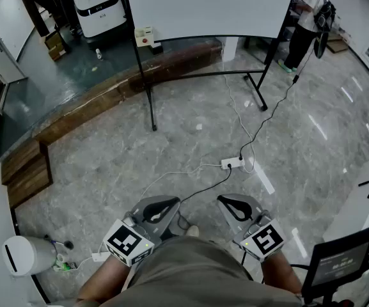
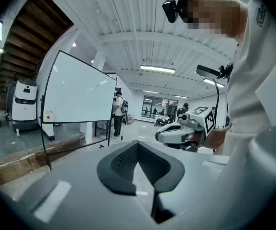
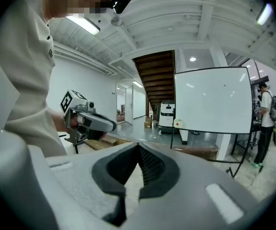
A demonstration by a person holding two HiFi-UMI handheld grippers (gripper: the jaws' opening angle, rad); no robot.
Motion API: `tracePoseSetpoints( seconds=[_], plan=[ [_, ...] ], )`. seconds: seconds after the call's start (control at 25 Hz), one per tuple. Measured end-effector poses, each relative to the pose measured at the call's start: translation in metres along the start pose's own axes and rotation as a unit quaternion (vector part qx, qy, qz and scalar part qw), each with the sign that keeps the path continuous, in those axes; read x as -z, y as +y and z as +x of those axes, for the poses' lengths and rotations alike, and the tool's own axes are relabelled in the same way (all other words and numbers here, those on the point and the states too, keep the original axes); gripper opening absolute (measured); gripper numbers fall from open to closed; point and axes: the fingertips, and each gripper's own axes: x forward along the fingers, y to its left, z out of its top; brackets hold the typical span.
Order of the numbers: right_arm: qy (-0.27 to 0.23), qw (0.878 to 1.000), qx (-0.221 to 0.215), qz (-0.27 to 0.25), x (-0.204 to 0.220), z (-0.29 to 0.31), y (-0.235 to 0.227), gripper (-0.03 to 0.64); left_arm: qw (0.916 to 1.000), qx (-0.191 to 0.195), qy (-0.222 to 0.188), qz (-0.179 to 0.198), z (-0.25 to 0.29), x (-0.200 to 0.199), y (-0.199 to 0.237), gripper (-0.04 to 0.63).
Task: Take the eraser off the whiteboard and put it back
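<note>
Hanging well short of the whiteboard (image 1: 210, 8), the left gripper (image 1: 162, 206) and right gripper (image 1: 236, 204) both have their jaws closed on nothing. A power strip (image 1: 233, 164) and loose cables (image 1: 261, 123) cross the floor (image 1: 190, 139) between them and the whiteboard. The eraser (image 1: 144, 36), a pale block with a red spot, clings at the whiteboard's lower left corner. Risk: snagging one of the cables on the approach could jolt the stand (image 1: 151, 101) and drop the eraser
</note>
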Motion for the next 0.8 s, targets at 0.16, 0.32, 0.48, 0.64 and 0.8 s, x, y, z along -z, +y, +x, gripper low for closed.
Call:
tracePoseSetpoints(
  seconds=[0.16, 0.32, 0.48, 0.64, 0.8],
  plan=[
    [0.002, 1.000, 0.003, -0.006, 0.002, 0.003, -0.004, 0.002, 1.0000, 0.000, -0.004, -0.003, 0.003, 0.001, 0.008, 0.002],
    [-0.003, 1.000, 0.008, -0.006, -0.001, 0.004, -0.005, 0.002, 1.0000, 0.002, -0.004, 0.001, 0.009, -0.003, 0.012, 0.002],
    [-0.004, 1.000, 0.012, -0.006, 0.001, -0.001, -0.010, 0.002, 0.9999, 0.003, -0.006, 0.012, 0.015, -0.005, 0.012, 0.002],
    [0.000, 1.000, 0.015, -0.004, 0.008, -0.006, -0.015, 0.002, 0.9999, 0.000, -0.002, 0.017, 0.017, -0.002, 0.012, 0.002],
    [-0.001, 1.000, 0.018, 0.004, 0.011, -0.007, -0.024, 0.002, 0.9998, -0.005, 0.005, 0.017, 0.021, -0.005, 0.014, 0.002]
  ],
)
